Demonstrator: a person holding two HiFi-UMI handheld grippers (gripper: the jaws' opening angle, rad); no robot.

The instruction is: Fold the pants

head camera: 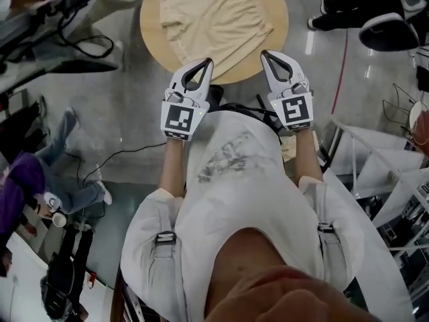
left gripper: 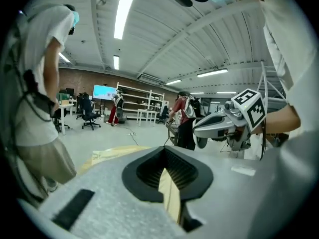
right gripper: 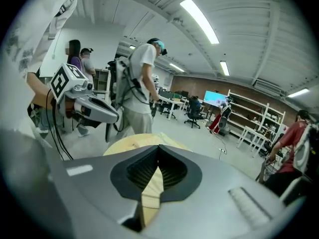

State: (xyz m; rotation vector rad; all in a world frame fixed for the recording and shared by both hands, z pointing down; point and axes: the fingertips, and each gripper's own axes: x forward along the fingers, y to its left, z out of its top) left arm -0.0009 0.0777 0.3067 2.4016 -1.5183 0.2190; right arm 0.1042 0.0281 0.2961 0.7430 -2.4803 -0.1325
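**Both grippers empty at the worktop's near rim**

At mid-frame in the head view, the left gripper (head camera: 203, 64) and right gripper (head camera: 269, 55) are side by side and apart. Each has its jaws pressed together on nothing. Their tips overlap the near rim of the round pale wooden worktop (head camera: 150, 20); whether they touch it I cannot tell. The rumpled cream pants (head camera: 218, 15) lie at upper centre, covering most of the worktop. One edge reaches the near rim between the grippers, and bare wood shows along the left and right rims. Glossy grey floor (head camera: 131, 116) lies open to the left of the grippers. Black cables (head camera: 94, 45) trail at upper left, and a white metal frame (head camera: 375, 156) crowds the right.
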